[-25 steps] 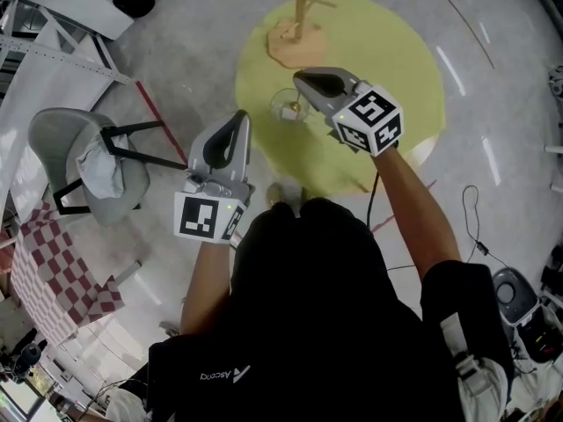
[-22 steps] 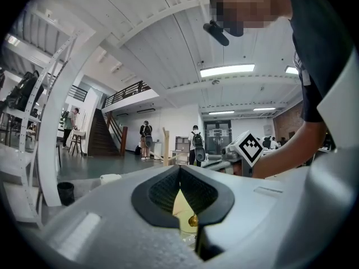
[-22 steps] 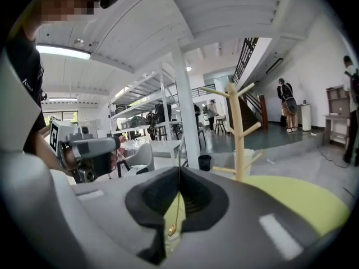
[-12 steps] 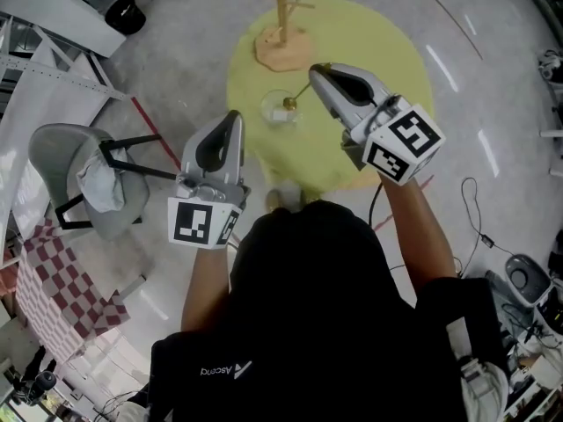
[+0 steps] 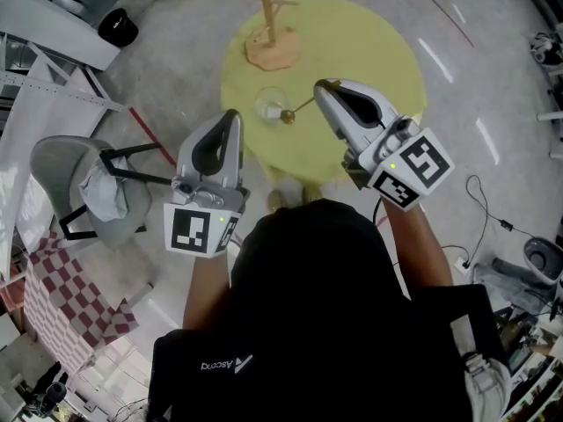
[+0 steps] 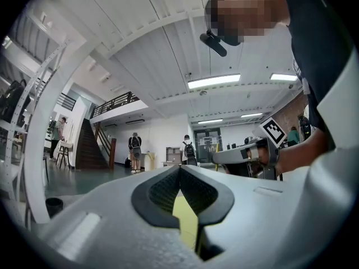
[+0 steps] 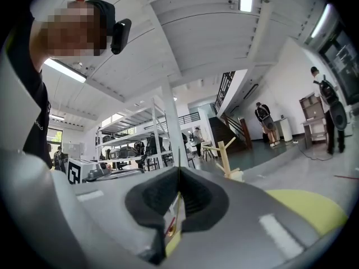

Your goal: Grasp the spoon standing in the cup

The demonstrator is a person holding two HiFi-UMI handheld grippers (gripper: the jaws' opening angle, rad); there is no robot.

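A clear glass cup (image 5: pixel 268 104) stands on the round yellow table (image 5: pixel 369 51). A gold spoon (image 5: pixel 287 116) leans out to the right, its bowl at the cup's right rim; whether the bowl is still inside I cannot tell. Its thin handle runs up to my right gripper (image 5: pixel 320 88), which is shut on it right of the cup. In the right gripper view the jaws (image 7: pixel 179 170) are pressed together, with a sliver of gold behind them. My left gripper (image 5: pixel 231 118) is shut and empty, held off the table's near left edge; its jaws (image 6: pixel 179 168) meet.
A wooden mug tree (image 5: pixel 264 25) stands on the table behind the cup. On the floor to the left are a grey chair (image 5: pixel 62 152) with a cloth on it, a checked cloth (image 5: pixel 62 297) and a black bin (image 5: pixel 117 27). Cables lie at the right.
My right gripper has drawn away from above the cup to its right, tilting the spoon so that its bowl slid to the cup's right rim. The left gripper has barely moved.
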